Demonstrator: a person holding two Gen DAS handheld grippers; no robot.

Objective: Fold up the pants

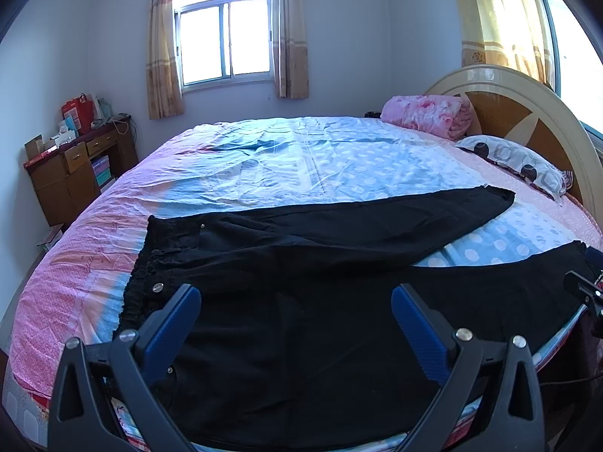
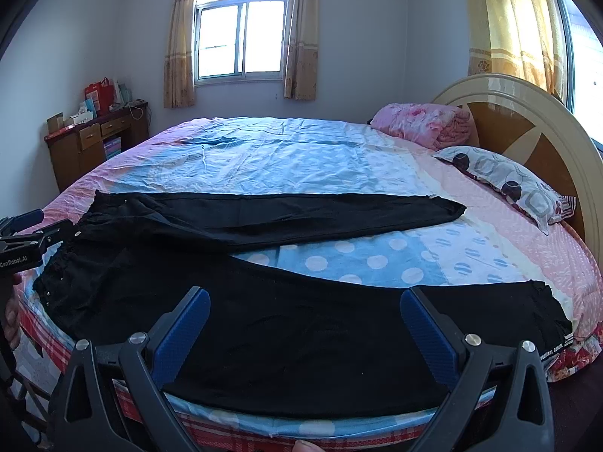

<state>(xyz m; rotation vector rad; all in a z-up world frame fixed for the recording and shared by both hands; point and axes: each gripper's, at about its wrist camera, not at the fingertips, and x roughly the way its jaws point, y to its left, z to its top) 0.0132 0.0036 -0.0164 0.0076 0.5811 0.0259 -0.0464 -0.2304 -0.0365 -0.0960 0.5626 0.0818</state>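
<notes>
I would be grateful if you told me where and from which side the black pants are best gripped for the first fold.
Probably at the two ends of the near leg. The black pants lie flat with legs spread in a V, waistband left, near cuff right. The left gripper could pinch the waistband and the right gripper the cuff, both coming low from the near bed edge.
</notes>
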